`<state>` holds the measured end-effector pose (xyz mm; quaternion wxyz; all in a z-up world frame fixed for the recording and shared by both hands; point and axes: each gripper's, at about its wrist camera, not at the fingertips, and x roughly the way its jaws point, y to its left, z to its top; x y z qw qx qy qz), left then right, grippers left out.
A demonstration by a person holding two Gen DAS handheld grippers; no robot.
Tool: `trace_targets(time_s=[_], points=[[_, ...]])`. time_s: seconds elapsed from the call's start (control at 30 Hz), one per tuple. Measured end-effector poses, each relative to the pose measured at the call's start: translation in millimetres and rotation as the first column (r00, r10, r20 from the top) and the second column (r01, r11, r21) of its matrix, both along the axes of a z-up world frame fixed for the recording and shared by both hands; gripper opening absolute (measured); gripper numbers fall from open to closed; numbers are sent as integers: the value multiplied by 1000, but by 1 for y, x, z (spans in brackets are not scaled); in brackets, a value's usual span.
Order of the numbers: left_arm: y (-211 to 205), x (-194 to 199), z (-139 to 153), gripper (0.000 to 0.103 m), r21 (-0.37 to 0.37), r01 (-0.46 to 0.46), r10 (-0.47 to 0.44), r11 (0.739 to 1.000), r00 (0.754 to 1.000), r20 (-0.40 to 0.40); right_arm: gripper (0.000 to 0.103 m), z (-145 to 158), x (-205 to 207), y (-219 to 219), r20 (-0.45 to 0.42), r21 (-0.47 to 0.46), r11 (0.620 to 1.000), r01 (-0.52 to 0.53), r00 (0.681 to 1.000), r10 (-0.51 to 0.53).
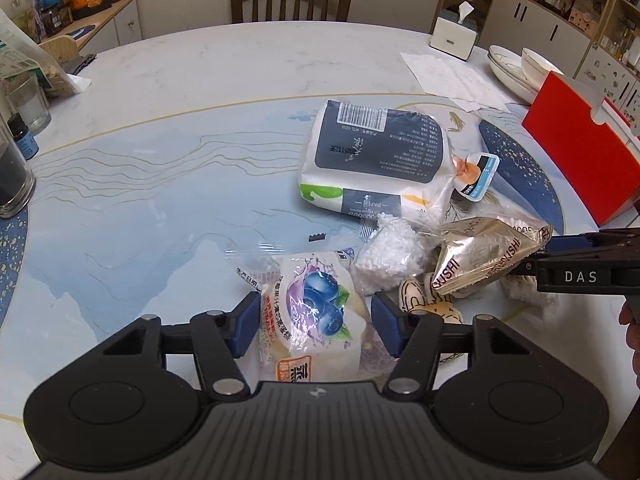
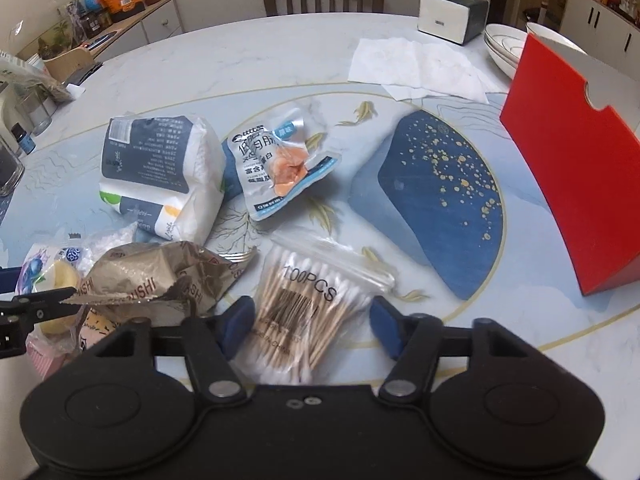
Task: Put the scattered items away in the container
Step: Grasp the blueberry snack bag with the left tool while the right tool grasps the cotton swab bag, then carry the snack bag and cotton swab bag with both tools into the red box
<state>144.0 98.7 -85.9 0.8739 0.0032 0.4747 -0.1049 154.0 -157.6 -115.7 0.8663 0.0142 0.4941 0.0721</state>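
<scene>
My left gripper (image 1: 314,322) is open, its blue pads on either side of a blueberry snack packet (image 1: 314,312) lying on the table. My right gripper (image 2: 312,318) is open around a bag of cotton swabs (image 2: 310,300) marked 100PCS. A gold foil packet (image 1: 484,258) lies between them; it also shows in the right wrist view (image 2: 160,278). A white tissue pack (image 1: 372,156) and a meat snack pouch (image 2: 280,164) lie farther back. The red open box (image 2: 572,168) stands at the right edge of the table; it also shows in the left wrist view (image 1: 580,152).
A small bag of white beads (image 1: 390,256) lies by the foil packet. Glass jars (image 1: 16,160) stand at the left edge. A tissue box (image 2: 452,14), stacked white bowls (image 2: 508,46) and paper napkins (image 2: 416,68) sit at the back right. A chair (image 1: 292,0) stands behind the table.
</scene>
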Motion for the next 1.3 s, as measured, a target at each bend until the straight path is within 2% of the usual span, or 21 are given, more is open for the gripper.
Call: trace_targets(time_s=[0.07, 0.13, 0.27, 0.47, 0.8, 1.3], points=[[1, 0, 0, 57, -6, -6, 6, 1000, 1000, 0, 47, 1, 0, -2, 2, 9, 1000, 0, 1000, 0], [3, 1, 1, 54, -14, -16, 16, 1000, 1000, 2, 40, 3, 0, -4, 1, 15, 1000, -3, 1000, 3], [7, 3, 2, 51, -38, -35, 35, 999, 999, -4, 35, 5, -2, -8, 13, 11, 1000, -10, 1000, 10], [12, 1, 11, 49, -79, -66, 66, 995, 998, 4, 33, 16, -5, -18, 29, 31, 1000, -7, 1000, 6], [13, -3, 42, 49, -140, -85, 93, 986, 995, 46, 33, 51, -9, -40, 94, 82, 997, 1, 996, -9], [-18, -1, 73, 49, -177, -40, 56, 983, 995, 86, 32, 99, -10, -85, 168, 121, 993, 10, 985, -30]])
